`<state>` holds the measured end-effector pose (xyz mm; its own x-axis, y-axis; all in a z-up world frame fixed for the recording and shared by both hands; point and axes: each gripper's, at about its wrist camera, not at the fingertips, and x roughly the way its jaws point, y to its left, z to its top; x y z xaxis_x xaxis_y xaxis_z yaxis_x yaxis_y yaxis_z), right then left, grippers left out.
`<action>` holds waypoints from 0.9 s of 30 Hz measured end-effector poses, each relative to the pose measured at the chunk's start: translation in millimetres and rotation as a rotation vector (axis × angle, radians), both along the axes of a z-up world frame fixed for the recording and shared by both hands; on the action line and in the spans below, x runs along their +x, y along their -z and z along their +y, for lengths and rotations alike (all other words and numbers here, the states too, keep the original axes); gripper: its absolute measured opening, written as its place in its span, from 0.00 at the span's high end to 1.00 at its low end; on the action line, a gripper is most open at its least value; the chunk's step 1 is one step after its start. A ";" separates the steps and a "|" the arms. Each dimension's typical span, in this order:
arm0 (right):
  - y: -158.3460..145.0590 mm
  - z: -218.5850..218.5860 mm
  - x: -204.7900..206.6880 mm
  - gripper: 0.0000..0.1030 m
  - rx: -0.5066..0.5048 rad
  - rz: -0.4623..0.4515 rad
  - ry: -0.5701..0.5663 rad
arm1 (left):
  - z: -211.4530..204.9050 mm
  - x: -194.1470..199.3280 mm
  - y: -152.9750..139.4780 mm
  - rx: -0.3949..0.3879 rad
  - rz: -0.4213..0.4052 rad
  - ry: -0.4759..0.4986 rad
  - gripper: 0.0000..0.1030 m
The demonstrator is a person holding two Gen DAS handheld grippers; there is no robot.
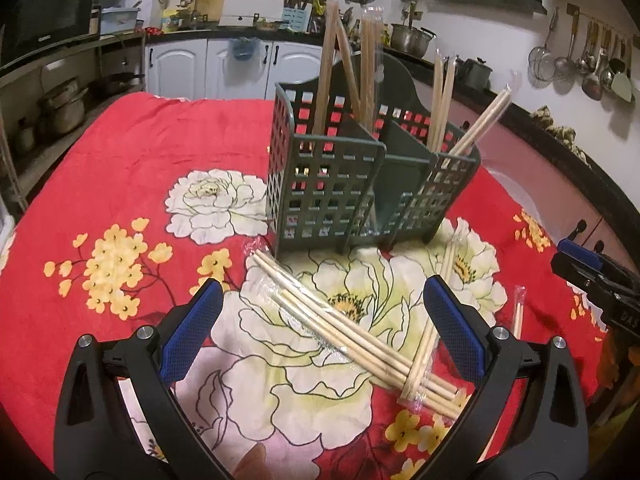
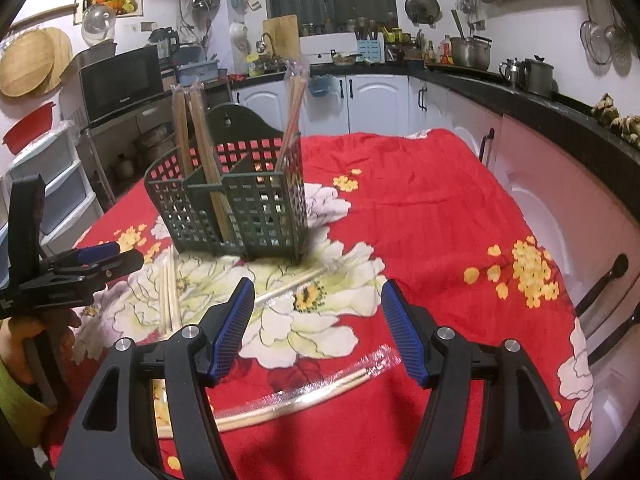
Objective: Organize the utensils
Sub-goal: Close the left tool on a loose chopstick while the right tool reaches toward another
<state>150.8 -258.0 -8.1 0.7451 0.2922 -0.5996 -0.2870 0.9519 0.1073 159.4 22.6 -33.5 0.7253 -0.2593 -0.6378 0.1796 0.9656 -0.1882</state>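
The red flowered cloth (image 1: 132, 152) carries the green utensil caddy (image 1: 340, 184), already stocked with upright wrapped chopsticks. In front of the caddy, crossed wrapped pairs (image 1: 352, 332) lie between the left gripper (image 1: 322, 334)'s released jaws; the right gripper (image 2: 318, 334), also spread and empty, hovers over 1 wrapped pair (image 2: 304, 392). Best lowered squarely, pinching mid-shaft so the slippery wrapper cannot swivel.

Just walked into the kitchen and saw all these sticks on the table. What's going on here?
A person holds a pair of tongs in each hand, sorting wrapped wooden chopsticks into a dark green plastic lattice caddy on the red floral tablecloth. Several pairs already stand in it. The left tongs hang open over a loose pile of chopsticks; the right tongs are open above another wrapped pair. Neither holds anything.
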 end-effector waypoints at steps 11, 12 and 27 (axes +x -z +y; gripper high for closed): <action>19.4 -9.2 2.3 0.38 0.000 0.055 0.010 | -3.8 3.0 14.9 0.018 0.050 0.008 0.10; 21.3 -10.0 2.5 0.38 -0.002 0.061 0.013 | -3.5 3.2 15.8 0.024 0.052 0.005 0.10; 38.2 -22.9 2.0 0.38 0.004 0.110 0.043 | 20.5 17.7 37.7 -0.106 0.159 -0.021 0.47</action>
